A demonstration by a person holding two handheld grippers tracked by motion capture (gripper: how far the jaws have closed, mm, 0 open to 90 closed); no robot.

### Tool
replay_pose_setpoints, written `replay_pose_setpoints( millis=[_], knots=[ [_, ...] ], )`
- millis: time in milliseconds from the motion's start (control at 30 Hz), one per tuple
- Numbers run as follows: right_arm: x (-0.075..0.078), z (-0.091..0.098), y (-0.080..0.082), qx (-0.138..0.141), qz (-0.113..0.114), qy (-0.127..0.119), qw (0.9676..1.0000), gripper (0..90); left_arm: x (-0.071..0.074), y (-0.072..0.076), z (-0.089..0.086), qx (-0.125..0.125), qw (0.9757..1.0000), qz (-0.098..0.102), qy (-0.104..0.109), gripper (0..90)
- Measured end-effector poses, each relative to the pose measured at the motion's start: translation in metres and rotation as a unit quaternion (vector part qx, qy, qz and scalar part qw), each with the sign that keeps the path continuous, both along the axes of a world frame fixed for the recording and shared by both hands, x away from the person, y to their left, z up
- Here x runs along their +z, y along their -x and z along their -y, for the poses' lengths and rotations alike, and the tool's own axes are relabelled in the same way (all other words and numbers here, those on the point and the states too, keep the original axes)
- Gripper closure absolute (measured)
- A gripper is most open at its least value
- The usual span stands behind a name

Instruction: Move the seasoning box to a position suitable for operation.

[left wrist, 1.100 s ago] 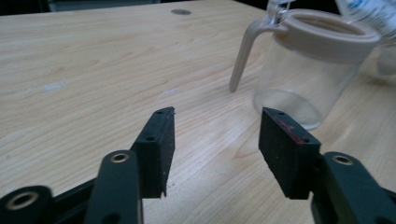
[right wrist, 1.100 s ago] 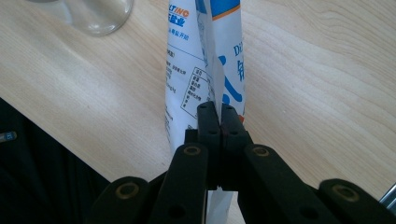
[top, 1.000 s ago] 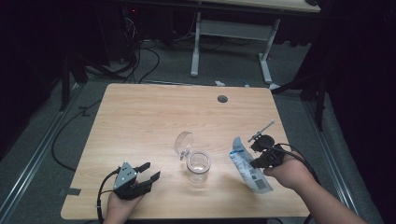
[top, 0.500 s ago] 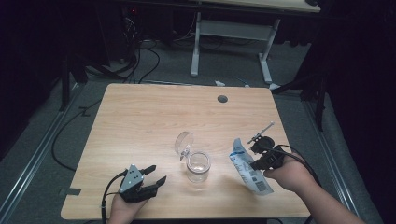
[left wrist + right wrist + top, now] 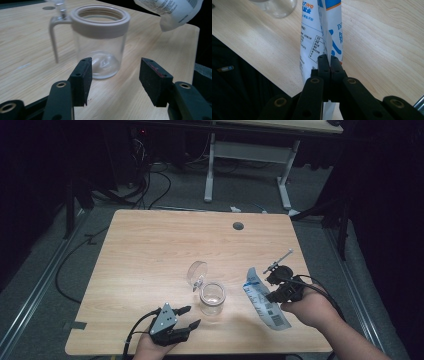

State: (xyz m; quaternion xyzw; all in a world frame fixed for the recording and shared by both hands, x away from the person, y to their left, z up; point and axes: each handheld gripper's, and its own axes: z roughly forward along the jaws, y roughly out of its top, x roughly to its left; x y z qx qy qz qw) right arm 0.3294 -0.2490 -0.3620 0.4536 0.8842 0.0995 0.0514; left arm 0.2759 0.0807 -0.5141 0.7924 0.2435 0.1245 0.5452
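Pouch [image 5: 263, 300] pinched in right tongs [image 5: 274, 287], long axis slanting toward jar [image 5: 212, 297]; left tongs [image 5: 186, 316] spread.

The far half of the table [image 5: 150, 240] is bare wood up to a small round grommet [image 5: 238, 226] near the far edge. Toward the near edge, the open glass jar [image 5: 212, 298] with its flipped-up lid [image 5: 197, 273] stands just ahead of the left gripper [image 5: 186, 317], whose 2 jaws gape with bare wood between. The pouch [image 5: 264, 301] blocks the near right corner.
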Motion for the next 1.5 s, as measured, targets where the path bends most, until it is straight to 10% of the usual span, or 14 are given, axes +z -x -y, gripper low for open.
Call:
replay_pose_setpoints(
  millis=[1500],
  knots=[
    [0.014,-0.053,0.007,0.028,-0.002,-0.010,0.9995,89.9,-0.004,0.008,0.079,-0.079,0.9965,0.017,0.018,37.1]
  ],
)
